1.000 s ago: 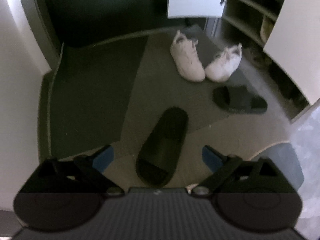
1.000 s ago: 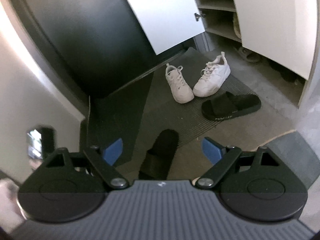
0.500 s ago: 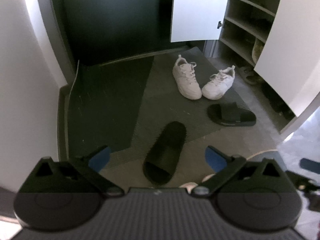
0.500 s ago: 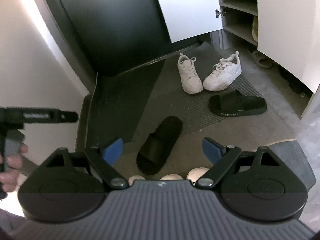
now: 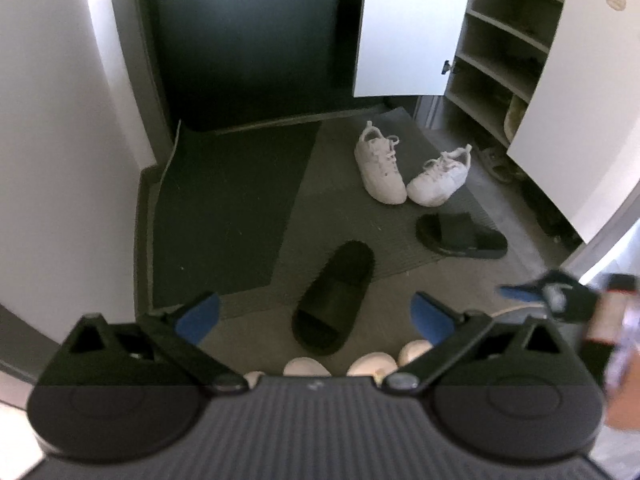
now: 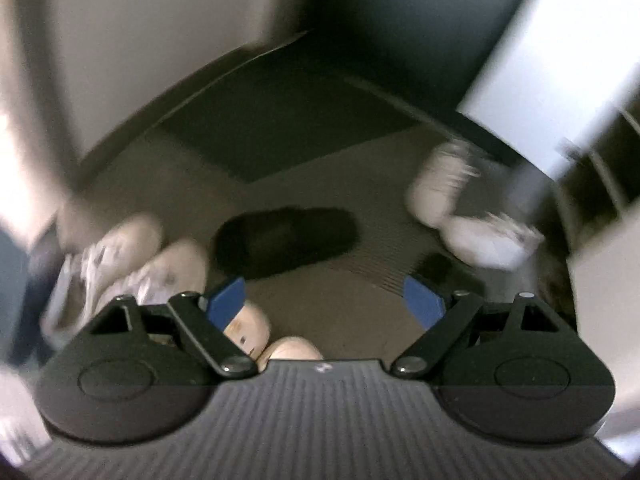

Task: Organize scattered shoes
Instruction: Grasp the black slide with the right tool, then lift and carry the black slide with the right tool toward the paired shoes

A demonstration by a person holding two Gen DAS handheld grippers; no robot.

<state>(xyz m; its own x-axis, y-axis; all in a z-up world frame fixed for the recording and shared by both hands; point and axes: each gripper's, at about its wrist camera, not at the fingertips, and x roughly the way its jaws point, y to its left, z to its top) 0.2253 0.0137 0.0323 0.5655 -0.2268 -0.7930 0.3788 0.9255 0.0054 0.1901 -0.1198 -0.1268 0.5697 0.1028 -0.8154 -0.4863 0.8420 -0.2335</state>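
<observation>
A black slide (image 5: pixel 332 296) lies toe-away on the floor, just ahead of my left gripper (image 5: pixel 314 316), which is open and empty above it. A second black slide (image 5: pixel 460 236) lies crosswise further right on the grey mat (image 5: pixel 320 216). Two white sneakers (image 5: pixel 378 168) (image 5: pixel 440 178) rest toe to toe behind it. The right wrist view is badly blurred. In it my right gripper (image 6: pixel 324 304) is open and empty, with the near black slide (image 6: pixel 284 240) ahead and the white sneakers (image 6: pixel 488 240) to the right.
A shoe cabinet (image 5: pixel 500 64) stands at the right with both white doors open and shoes on its shelves. A dark door (image 5: pixel 248 40) and dark mat (image 5: pixel 224 208) lie ahead. A person's pale shoe toes (image 5: pixel 306 366) show at the bottom. More pale shoes (image 6: pixel 120 264) sit left.
My left gripper has pulled back and up, so more of the cabinet shows. My right gripper has swung fast, blurring its view. The shoes on the floor have not moved.
</observation>
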